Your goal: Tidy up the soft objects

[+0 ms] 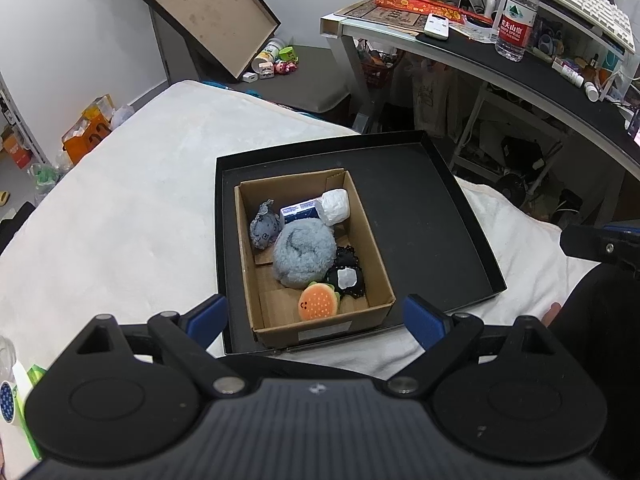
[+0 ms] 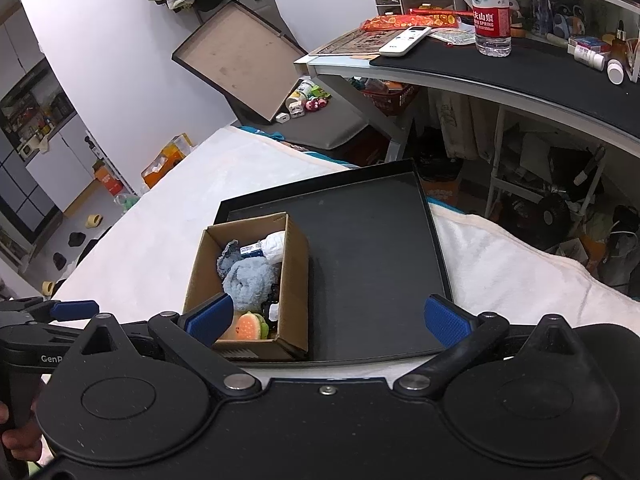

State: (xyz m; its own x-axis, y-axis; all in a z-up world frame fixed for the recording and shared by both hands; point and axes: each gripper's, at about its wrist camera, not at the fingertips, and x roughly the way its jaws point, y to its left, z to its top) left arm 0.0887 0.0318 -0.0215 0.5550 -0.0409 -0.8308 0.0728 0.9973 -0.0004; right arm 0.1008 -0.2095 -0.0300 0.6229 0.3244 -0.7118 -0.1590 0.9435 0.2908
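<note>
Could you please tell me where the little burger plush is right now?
The burger plush lies in the near end of the cardboard box, just in front of the fluffy blue-grey plush and beside the black pouch; the box sits in the black tray.

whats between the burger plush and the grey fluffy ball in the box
Nothing lies between them: in the left wrist view the burger plush sits right against the lower edge of the grey ball. A black pouch lies beside both.
</note>
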